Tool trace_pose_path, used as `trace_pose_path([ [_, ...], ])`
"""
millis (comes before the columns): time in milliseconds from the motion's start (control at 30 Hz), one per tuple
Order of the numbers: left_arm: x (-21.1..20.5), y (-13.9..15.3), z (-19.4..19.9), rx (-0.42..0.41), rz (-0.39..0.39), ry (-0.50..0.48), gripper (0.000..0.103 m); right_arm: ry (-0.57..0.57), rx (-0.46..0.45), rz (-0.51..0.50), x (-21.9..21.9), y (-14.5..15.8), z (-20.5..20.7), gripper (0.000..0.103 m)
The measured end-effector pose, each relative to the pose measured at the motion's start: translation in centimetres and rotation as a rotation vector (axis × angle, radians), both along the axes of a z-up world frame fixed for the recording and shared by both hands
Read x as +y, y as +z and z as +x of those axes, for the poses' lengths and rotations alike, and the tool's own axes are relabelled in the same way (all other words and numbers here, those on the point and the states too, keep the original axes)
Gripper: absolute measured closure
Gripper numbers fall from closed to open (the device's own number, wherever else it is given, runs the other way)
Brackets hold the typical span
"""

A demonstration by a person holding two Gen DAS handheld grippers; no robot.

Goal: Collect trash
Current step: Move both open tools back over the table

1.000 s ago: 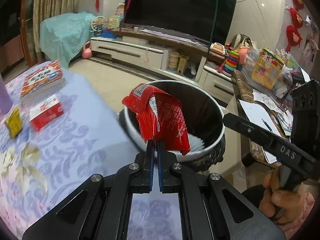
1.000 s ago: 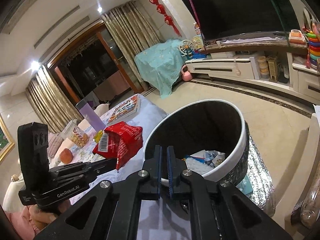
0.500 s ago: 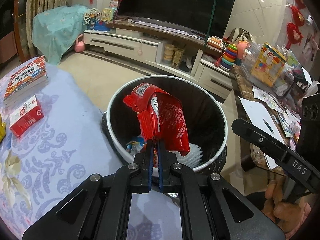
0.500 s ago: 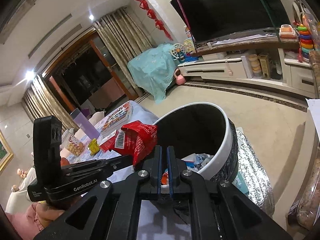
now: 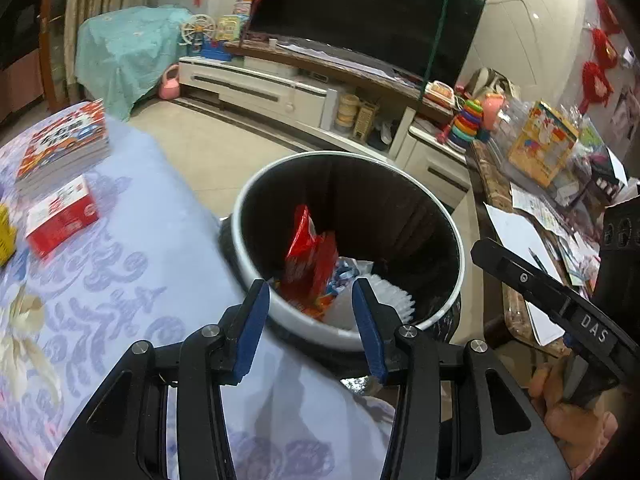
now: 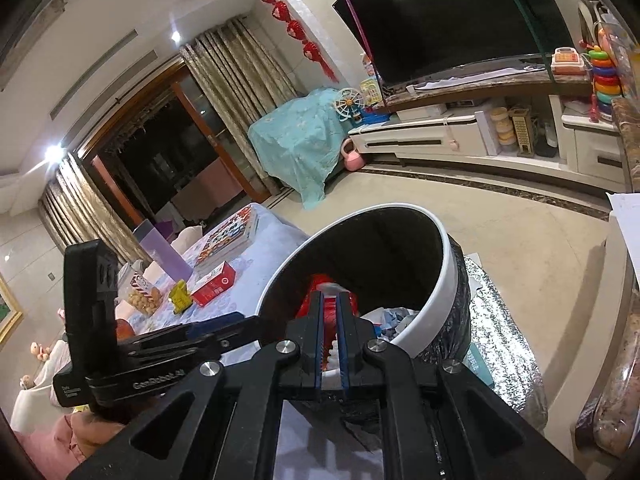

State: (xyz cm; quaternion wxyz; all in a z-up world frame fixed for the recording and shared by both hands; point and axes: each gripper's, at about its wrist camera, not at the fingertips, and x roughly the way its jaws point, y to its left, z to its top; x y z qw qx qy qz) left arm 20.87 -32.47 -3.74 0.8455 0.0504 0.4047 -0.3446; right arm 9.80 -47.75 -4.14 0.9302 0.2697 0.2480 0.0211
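Two grippers hang over the round bin (image 5: 448,220) beside the table (image 5: 132,280) with its blue patterned cloth. The left gripper (image 5: 310,300) has just been opening: its blue-padded jaws stand apart with nothing between them, and the red snack wrapper (image 5: 310,252) is clear of the pads, inside the bin's dark liner, upright and slightly blurred above the other rubbish, among it white paper (image 5: 384,292). The right gripper (image 6: 330,326) has its jaws drawn nearly together with only a thin slit between the pads, and it holds nothing; in its own view the red wrapper (image 6: 320,304) shows just beyond the tips, within the bin's white rim (image 6: 436,292). On the table, well apart from the bin, lie a red and white box (image 5: 62,216), a stack of books (image 5: 66,142) and a yellow item (image 5: 6,236) at the picture's edge. A hand (image 5: 576,428) grips the right gripper's handle at the lower right of the left view.
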Motion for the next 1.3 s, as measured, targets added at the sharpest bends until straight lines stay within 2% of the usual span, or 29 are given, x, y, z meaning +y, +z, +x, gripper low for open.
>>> trace_pose_path([
  [100,2.0,-0.2,-0.4,0.000,-0.014,0.044,0.049,0.009,0.000,-0.002,0.3,0.1,0.1,0.093],
  [167,3.6,-0.5,-0.5,0.009,-0.022,0.080,0.038,0.022,-0.004,-0.009,0.9,0.3,0.1,0.093],
  [267,6.5,-1.1,-0.6,0.037,-0.041,0.143,0.035,0.040,-0.009,-0.020,1.8,0.7,0.2,0.083],
  [300,7.6,-1.3,-0.6,0.049,-0.044,0.169,0.034,0.042,-0.011,-0.025,2.1,0.8,0.2,0.069],
  [333,8.6,-1.5,-0.6,0.058,-0.047,0.195,0.032,0.050,-0.016,-0.026,2.4,0.9,0.2,0.045],
  [400,10.6,-1.9,-0.6,0.068,-0.053,0.241,0.030,0.065,-0.034,-0.023,3.1,1.2,0.1,0.024],
  [467,12.5,-2.0,-0.8,0.073,-0.061,0.281,0.030,0.071,-0.040,-0.029,3.9,1.4,0.1,0.019],
  [567,15.2,-2.2,-1.1,0.073,-0.068,0.332,0.029,0.095,-0.040,-0.012,5.1,1.5,0.2,0.005],
  [767,20.0,-2.7,-1.5,0.067,-0.055,0.429,0.026,0.166,-0.008,-0.009,8.5,1.2,1.4,0.003],
  [1000,25.3,-3.7,-1.0,0.077,-0.051,0.535,0.026,0.266,0.032,-0.074,13.6,1.0,3.0,0.002],
  [1300,28.8,-4.2,0.0,0.098,-0.057,0.589,0.026,0.348,0.081,-0.118,17.9,0.1,5.3,0.002],
])
